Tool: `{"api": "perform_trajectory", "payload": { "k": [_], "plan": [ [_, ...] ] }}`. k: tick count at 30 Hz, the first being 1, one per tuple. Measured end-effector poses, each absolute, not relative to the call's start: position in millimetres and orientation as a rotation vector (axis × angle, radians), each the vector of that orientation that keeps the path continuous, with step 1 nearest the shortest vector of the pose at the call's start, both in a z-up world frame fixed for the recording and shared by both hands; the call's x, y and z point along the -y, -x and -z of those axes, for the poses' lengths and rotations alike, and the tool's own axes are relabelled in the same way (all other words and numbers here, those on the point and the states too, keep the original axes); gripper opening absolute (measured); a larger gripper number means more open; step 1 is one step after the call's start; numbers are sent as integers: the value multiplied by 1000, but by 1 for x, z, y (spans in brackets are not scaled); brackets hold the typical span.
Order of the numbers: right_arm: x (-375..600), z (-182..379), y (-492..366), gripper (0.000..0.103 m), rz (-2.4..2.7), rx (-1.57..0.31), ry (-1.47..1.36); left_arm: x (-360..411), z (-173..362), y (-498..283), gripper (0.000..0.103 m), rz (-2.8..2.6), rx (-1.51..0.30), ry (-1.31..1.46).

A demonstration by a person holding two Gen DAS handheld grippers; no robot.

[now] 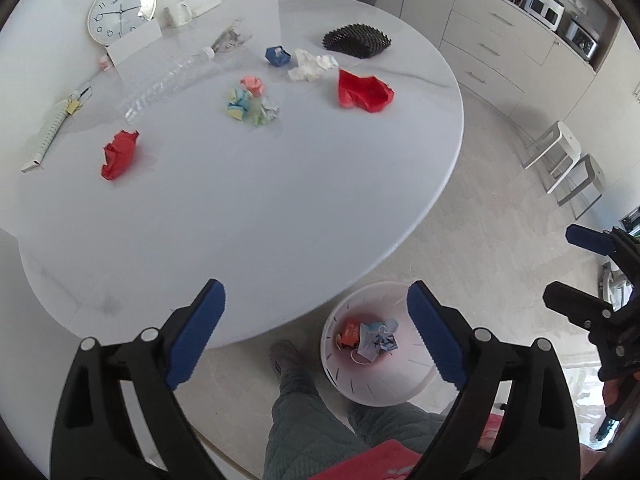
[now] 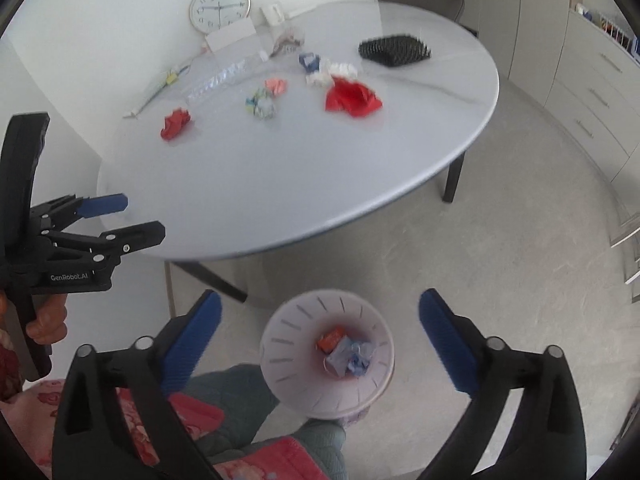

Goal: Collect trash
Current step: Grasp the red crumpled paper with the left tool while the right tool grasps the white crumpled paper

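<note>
Crumpled trash lies on the round white table (image 1: 240, 208): a small red wad (image 1: 119, 154), a large red sheet (image 1: 363, 91), a multicoloured wad (image 1: 249, 106), a pink wad (image 1: 253, 84), a blue wad (image 1: 277, 56), white tissue (image 1: 312, 65) and an empty clear bottle (image 1: 168, 82). A pink bin (image 1: 374, 344) on the floor holds some trash; it also shows in the right wrist view (image 2: 326, 354). My left gripper (image 1: 316, 308) is open and empty above the table's near edge. My right gripper (image 2: 320, 316) is open and empty above the bin.
A wall clock (image 1: 121, 12), a white mug (image 1: 179, 13), a card box (image 1: 134, 46), a notebook (image 1: 52, 128) and a black spiky brush (image 1: 357, 40) sit on the table. Cabinets (image 1: 496, 40) and white stools (image 1: 560, 156) stand to the right. The person's legs (image 1: 308, 420) are below.
</note>
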State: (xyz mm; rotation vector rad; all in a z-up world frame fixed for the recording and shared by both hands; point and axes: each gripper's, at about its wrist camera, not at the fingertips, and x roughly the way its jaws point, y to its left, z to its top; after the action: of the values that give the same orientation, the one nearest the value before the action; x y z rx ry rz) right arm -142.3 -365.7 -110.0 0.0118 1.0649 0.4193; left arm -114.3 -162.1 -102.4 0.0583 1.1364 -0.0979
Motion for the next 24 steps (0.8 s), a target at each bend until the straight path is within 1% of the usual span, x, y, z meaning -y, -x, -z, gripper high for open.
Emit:
{"api": "perform_trajectory", "payload": {
  "k": [3, 6, 10, 17, 24],
  "plan": [
    [351, 95, 125, 101, -406, -1036, -49, 131, 85, 101, 95, 62, -1092, -48],
    [335, 87, 104, 101, -386, -1022, -86, 92, 74, 84, 95, 18, -1049, -33],
    [312, 81, 79, 101, -359, -1017, -105, 38, 72, 57, 95, -50, -1022, -25],
    [261, 75, 36, 101, -329, -998, -96, -41, 100, -3, 95, -125, -1042, -15],
    [218, 92, -9, 101, -297, -1031, -96, -76, 142, -56, 95, -116, -1091, -23]
  ]
}}
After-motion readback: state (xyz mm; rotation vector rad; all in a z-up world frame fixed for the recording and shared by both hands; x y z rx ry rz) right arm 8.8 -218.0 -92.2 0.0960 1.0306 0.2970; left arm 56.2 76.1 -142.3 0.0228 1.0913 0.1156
